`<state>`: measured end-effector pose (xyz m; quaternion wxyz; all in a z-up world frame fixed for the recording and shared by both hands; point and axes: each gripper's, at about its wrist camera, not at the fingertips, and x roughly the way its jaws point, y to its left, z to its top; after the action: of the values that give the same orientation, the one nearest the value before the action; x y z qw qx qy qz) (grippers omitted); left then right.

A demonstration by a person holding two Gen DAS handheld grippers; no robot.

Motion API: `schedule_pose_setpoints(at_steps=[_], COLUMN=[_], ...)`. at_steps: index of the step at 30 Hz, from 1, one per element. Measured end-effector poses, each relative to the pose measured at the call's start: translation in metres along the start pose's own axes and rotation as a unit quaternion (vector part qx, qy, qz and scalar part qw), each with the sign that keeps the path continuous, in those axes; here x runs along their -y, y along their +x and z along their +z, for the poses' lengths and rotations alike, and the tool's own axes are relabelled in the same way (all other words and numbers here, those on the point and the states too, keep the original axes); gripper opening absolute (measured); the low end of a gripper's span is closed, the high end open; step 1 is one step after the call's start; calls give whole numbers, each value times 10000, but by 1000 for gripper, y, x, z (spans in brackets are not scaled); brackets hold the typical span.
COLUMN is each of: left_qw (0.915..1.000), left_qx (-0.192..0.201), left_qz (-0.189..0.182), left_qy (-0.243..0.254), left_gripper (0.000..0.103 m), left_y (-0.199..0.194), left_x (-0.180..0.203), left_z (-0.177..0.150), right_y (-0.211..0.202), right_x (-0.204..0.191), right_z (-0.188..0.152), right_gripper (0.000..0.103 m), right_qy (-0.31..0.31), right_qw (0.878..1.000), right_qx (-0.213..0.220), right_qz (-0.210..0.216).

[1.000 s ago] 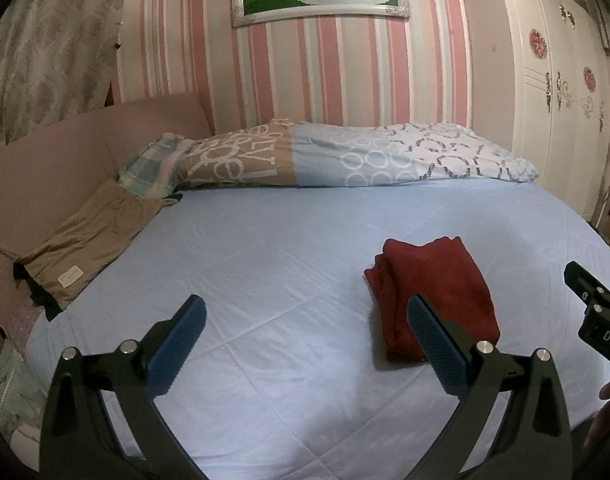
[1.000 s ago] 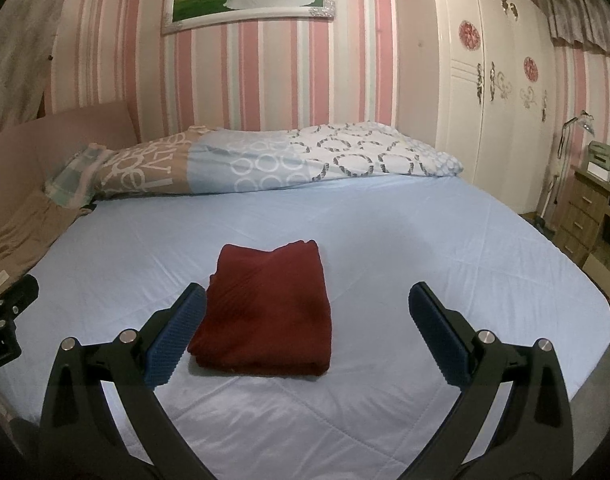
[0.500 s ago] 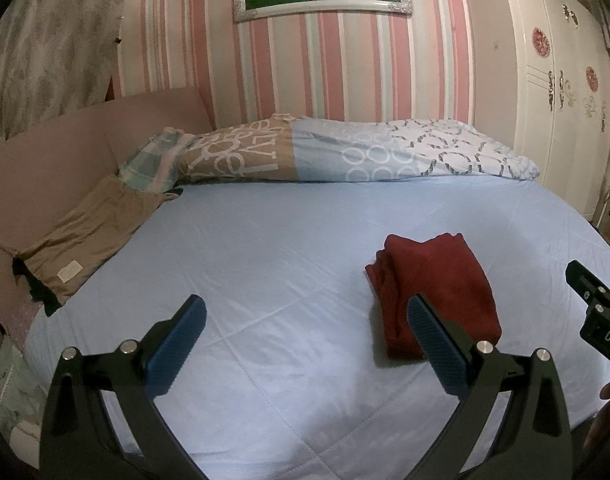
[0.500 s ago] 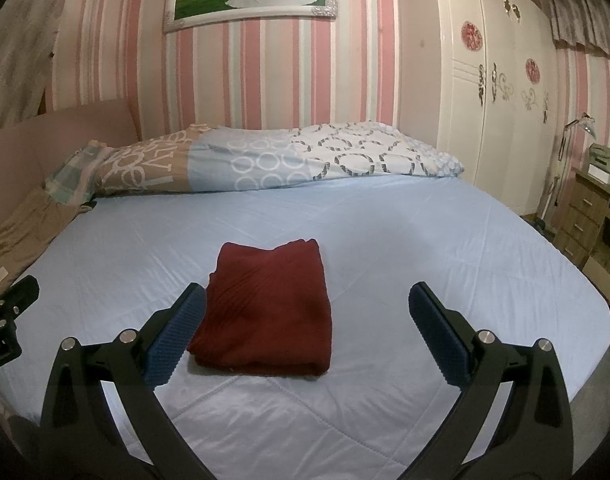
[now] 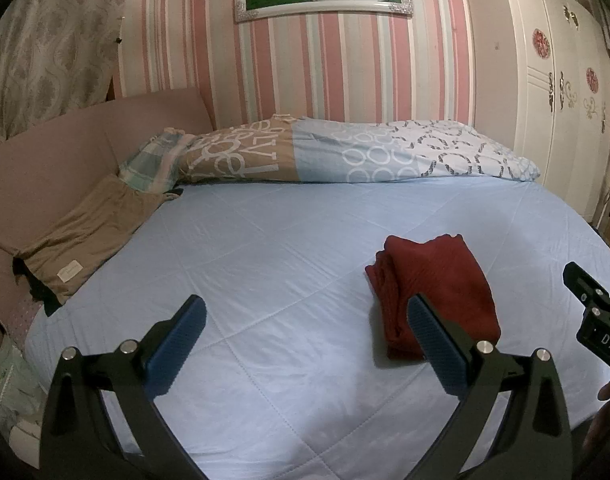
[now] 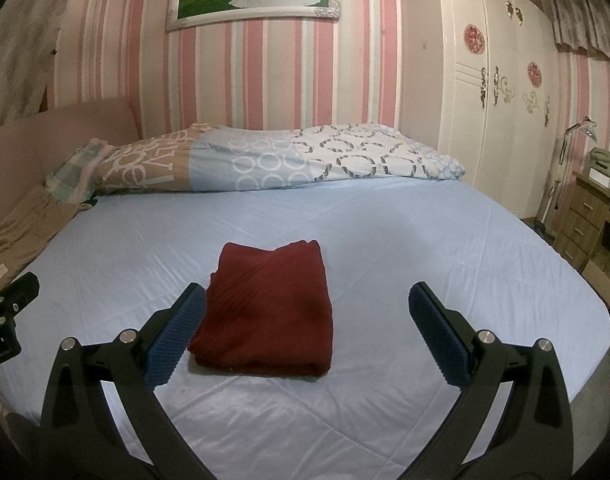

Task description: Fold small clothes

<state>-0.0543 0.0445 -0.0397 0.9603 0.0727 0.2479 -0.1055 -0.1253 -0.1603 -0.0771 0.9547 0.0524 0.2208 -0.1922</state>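
A dark red knitted cloth, folded into a neat thick square, lies flat on the pale blue quilted bed cover. It sits near the front edge of the bed, well away from the pillows. In the left view the same red cloth shows its stacked folded edges on one side.

The right gripper hangs just above the bed with its two blue padded fingers spread wide apart. Nothing is between them but air. One finger covers the near left corner of the cloth, so I cannot tell if it touches.

The left gripper is spread wide too, and holds nothing. It hangs over bare bed cover, beside the cloth. One of its fingers hides part of the cloth's near end.

At the far end lies a long blue and tan pillow with white rings. A flat brown cloth with a small white tag lies at the left edge of the bed, partly cut off in the right view.
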Motion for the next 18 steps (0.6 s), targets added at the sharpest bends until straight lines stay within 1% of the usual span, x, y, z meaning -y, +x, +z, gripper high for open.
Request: schedule_pose_setpoints(at_steps=[18], left_qw=[10000], left_qx=[-22], left_qz=[-13], left_qy=[27], left_gripper=[101], left_y=[1], left_x=[-1], left_z=[-1], right_y=[-1], right_x=[-7], right_z=[1], right_gripper=[100], right_qy=[-88], right_qw=[9999], right_qx=[54], right_qz=[11])
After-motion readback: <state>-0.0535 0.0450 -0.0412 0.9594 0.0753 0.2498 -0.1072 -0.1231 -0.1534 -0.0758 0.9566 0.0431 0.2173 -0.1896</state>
